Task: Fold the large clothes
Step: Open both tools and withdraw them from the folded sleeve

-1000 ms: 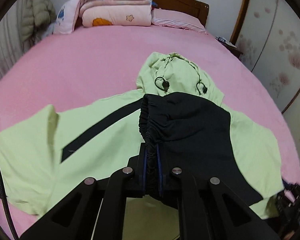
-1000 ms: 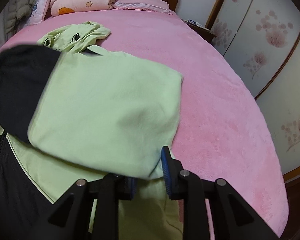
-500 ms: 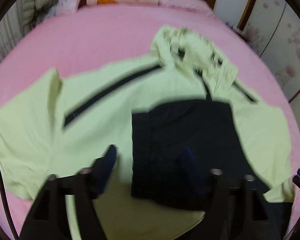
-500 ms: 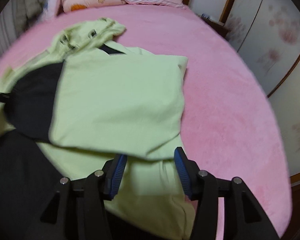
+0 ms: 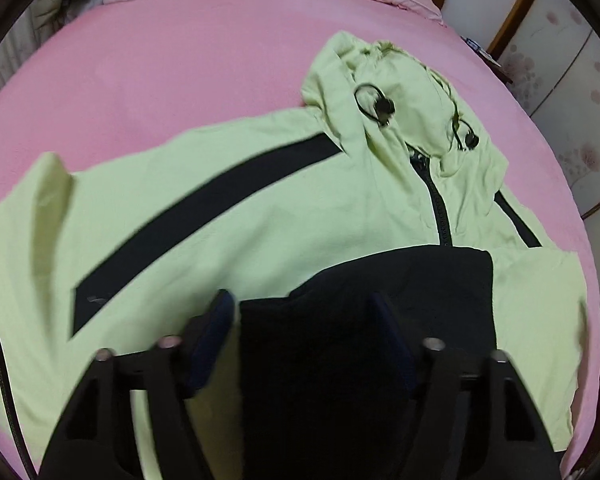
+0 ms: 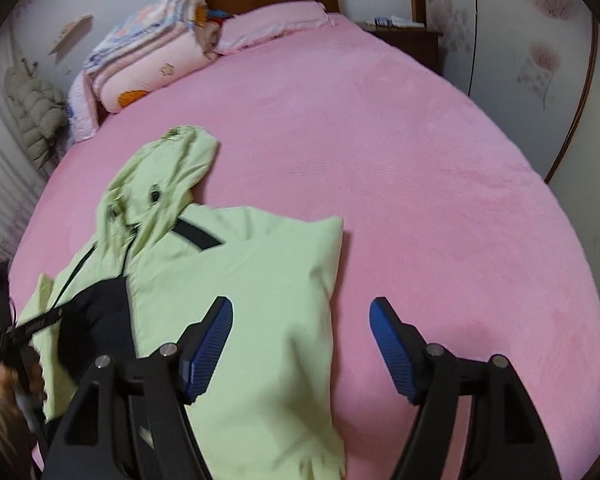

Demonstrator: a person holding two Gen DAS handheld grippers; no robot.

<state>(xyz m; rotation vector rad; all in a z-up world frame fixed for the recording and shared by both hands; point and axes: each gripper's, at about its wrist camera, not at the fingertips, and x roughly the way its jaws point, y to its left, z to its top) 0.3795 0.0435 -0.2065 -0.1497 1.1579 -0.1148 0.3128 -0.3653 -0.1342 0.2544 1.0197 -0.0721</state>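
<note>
Lying on the pink bed (image 6: 380,140), your green hooded jacket (image 5: 260,208) is showing one sleeve (image 6: 260,280) folded in; left gripper (image 5: 302,312) closing, right gripper (image 6: 302,316) opening, both gripping nothing; other sleeve is waiting.

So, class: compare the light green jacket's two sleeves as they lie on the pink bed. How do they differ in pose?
The jacket's left-view sleeve lies spread outward on the pink bed sheet, its black stripe in view. The other sleeve is folded across the jacket's body, its black cuff end lying on the chest. Both are light green with black trim and lie flat, with neither held.
</note>
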